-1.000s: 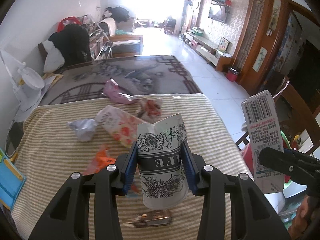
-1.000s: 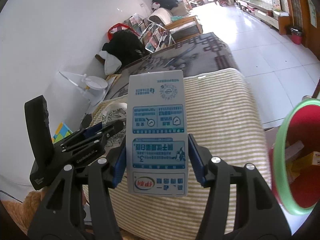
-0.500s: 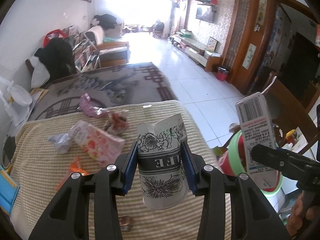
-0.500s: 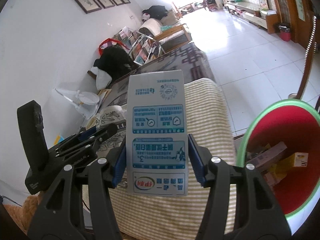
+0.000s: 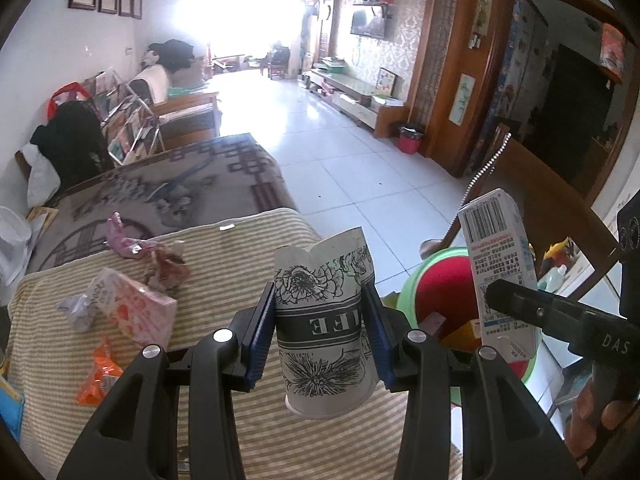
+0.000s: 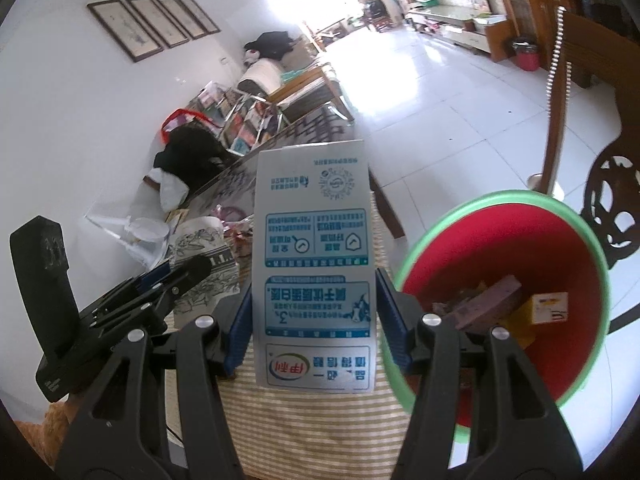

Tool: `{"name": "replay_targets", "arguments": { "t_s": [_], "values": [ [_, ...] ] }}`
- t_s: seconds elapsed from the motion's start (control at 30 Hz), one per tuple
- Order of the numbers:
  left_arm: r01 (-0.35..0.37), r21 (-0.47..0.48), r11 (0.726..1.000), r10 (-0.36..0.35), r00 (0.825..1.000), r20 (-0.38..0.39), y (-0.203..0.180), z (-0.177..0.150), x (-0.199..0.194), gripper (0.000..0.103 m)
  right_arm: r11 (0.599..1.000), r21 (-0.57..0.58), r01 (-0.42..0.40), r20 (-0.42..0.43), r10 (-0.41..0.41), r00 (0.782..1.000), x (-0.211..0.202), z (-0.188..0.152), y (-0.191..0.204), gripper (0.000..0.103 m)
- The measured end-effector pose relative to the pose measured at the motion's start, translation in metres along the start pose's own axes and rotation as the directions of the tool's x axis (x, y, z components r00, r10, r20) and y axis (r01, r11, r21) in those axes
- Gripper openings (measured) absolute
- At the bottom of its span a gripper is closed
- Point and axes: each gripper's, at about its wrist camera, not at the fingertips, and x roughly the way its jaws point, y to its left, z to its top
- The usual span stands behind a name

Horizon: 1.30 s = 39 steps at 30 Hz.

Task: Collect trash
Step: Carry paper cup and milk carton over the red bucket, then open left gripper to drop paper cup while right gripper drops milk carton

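My left gripper (image 5: 320,336) is shut on a crushed paper cup (image 5: 324,320) printed with black flowers, held above the right part of the striped table (image 5: 224,248). My right gripper (image 6: 312,320) is shut on an upside-down white and blue milk carton (image 6: 314,264), just left of the red bin with a green rim (image 6: 508,280). In the left wrist view the carton (image 5: 496,276) hangs over the bin (image 5: 444,284). In the right wrist view the cup (image 6: 204,248) and left gripper (image 6: 180,276) show at left. The bin holds a purple box and a yellow box.
On the striped cloth lie a pink carton (image 5: 132,308), a crumpled silver wrapper (image 5: 76,308), an orange wrapper (image 5: 98,372), a pink wrapper (image 5: 120,236) and a red crumpled wrapper (image 5: 168,268). A wooden chair (image 6: 560,92) stands behind the bin. Tiled floor (image 5: 340,160) stretches beyond.
Both grippers have swung to the right with the cup and the carton still held. The red bin has come into fuller view, now close under the right gripper.
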Motion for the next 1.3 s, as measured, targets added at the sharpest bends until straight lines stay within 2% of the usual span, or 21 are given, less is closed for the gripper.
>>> {"name": "replay_targets", "arguments": {
  "t_s": [0.4,0.73,1.1,1.3],
  "values": [
    [0.074,0.05,0.996,-0.072,0.996,-0.046,-0.05,0.006,0.031,0.04,0.995,0.077,0.065,0.033,-0.068,0.997,-0.026,0.001,-0.052,0.054],
    [0.153,0.096,0.983,-0.142,0.983,-0.112,-0.093,0.01,0.057,0.04,0.978,0.169,0.124,0.06,-0.135,0.989,-0.052,-0.001,-0.101,0.054],
    [0.219,0.129,0.967,-0.192,0.962,-0.195,-0.126,0.002,0.085,0.04,0.961,0.216,0.173,0.049,-0.188,0.981,-0.061,-0.007,-0.125,0.054],
    [0.231,0.146,0.962,-0.198,0.958,-0.209,-0.136,-0.002,0.088,0.04,0.957,0.223,0.186,0.045,-0.201,0.979,-0.063,-0.008,-0.128,0.054]
  ]
}}
